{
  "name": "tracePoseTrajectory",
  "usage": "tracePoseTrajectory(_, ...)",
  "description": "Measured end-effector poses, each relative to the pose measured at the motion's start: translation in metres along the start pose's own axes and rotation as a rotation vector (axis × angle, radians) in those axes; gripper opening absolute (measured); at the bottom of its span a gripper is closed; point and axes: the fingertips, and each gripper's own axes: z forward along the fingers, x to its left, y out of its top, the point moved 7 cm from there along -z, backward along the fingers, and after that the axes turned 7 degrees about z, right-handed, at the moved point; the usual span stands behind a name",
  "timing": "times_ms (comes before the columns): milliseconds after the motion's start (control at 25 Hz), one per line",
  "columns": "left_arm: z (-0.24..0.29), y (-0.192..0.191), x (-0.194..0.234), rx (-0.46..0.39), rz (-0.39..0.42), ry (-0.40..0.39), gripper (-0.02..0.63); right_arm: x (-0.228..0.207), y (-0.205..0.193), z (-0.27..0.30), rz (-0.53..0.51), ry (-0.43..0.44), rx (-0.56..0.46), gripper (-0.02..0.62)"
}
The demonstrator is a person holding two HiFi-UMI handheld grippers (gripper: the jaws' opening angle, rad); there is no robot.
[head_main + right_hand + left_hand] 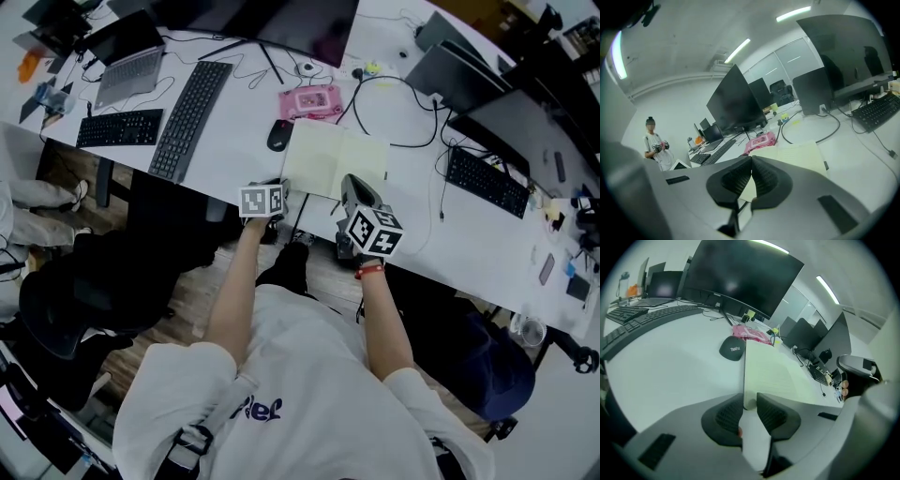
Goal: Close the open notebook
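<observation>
Checking the grip before you fold: the notebook (335, 161) lies open and flat at the centre of the head view, on the white desk (234, 141) close to its near edge. A black mouse (279, 135) sits just off its upper left corner.

Left gripper (278, 192): in the left gripper view its jaws (750, 408) are partly closed, with the notebook's (773, 376) near left corner between the pads. It looks pinched. I can't tell whether you've got the cover or only some pages.

Right gripper (351, 183): in the right gripper view the tips (751, 164) are pressed together with nothing between them. It hangs just over the near edge of the right-hand page (797, 157).

Handling, my read:
- Light thing, little force needed.
- Pages are soft and floppy and will crease or tear if you drag on a few sheets.
- The cover is probably stiffer, so take it in the pinch with the pages.
- The desk looks smooth, so expect the whole book to slide when you lift one half.

Where to hold: the outer edge of the left half, well away from the spine, then swing it over. Press the right half down with the closed right tips so it can't skate.
</observation>
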Motion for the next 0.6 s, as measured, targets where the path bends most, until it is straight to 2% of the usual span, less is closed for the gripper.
tracePoseTrajectory(320, -0.004, 0.001, 0.001, -0.019, -0.020, 0.012, 0.078, -0.007, 0.001, -0.005, 0.033, 0.006, -0.006, 0.015)
tracePoseTrajectory(600, -0.012, 0.004, -0.005, -0.054, 0.011, 0.019, 0.071, -0.008, -0.001, -0.009, 0.056, 0.016, -0.008, 0.015)
